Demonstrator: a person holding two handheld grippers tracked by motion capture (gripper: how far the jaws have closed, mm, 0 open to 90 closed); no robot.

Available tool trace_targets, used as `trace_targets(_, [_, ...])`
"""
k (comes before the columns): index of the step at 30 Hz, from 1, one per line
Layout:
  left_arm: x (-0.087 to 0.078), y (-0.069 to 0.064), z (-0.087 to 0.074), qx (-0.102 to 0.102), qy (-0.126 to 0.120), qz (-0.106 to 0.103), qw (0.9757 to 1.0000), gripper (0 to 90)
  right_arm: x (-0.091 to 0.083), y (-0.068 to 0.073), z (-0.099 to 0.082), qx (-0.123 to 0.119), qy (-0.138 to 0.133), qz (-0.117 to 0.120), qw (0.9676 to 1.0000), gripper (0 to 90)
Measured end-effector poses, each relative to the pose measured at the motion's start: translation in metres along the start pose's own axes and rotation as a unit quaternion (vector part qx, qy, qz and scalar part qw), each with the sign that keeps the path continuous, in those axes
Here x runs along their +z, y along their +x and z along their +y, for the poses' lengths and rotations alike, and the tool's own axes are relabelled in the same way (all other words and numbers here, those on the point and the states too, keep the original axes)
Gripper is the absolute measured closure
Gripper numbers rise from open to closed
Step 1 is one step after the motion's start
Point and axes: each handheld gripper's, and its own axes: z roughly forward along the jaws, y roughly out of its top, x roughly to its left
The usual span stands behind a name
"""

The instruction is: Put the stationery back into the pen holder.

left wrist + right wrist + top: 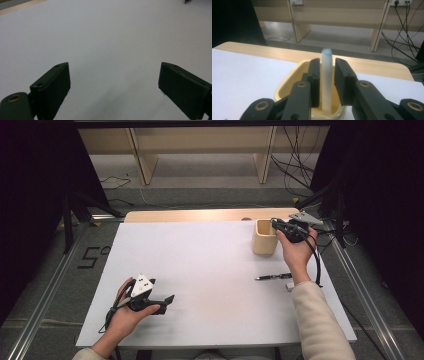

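My right gripper (276,223) (327,62) hangs over a cream square cup (264,240) (287,87) at the far right of the white table (200,270). A white stick with a blue tip (327,75) stands upright between its jaws, its lower end inside the cup. The stick looks blurred, and the pads stand a hair off its sides, so the gripper is open around it. My left gripper (170,299) (113,66) rests low over the near left of the table, jaws wide open with nothing between them.
A dark pen (272,277) lies on the table near the right forearm, with a small white block (289,285) beside it. Wooden bench legs and cables stand on the floor beyond the table's far wooden edge (200,215).
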Motion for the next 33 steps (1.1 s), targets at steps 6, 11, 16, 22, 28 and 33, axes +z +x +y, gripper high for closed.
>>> trace_targets(6, [0.000, 0.000, 0.000, 0.000, 0.000, 0.000, 1.0000, 10.4, -0.002, 0.000, 0.002, -0.001, 0.000, 0.003, 1.0000, 71.6])
trace_targets(11, [0.000, 0.000, 0.000, 0.000, 0.000, 0.000, 1.0000, 10.4, -0.008, -0.003, 0.004, -0.004, 0.013, 0.005, 0.9999, 67.0])
trace_targets(16, [0.000, 0.000, 0.000, 0.000, 0.000, 0.000, 1.0000, 10.4, -0.015, -0.010, 0.003, -0.014, 0.036, 0.006, 0.9992, 61.8])
trace_targets(22, [0.000, 0.000, 0.000, 0.000, 0.000, 0.000, 1.0000, 10.4, -0.023, -0.016, 0.003, -0.014, 0.049, 0.007, 0.9987, 56.7])
trace_targets(28, [0.001, 0.000, 0.000, 0.000, 0.001, -0.001, 1.0000, 10.5, -0.030, -0.021, -0.002, -0.036, 0.082, 0.017, 0.9958, 54.5])
trace_targets(33, [0.000, 0.000, 0.000, 0.000, 0.002, -0.001, 1.0000, 10.5, -0.035, -0.023, -0.004, -0.050, 0.101, 0.024, 0.9933, 54.4])
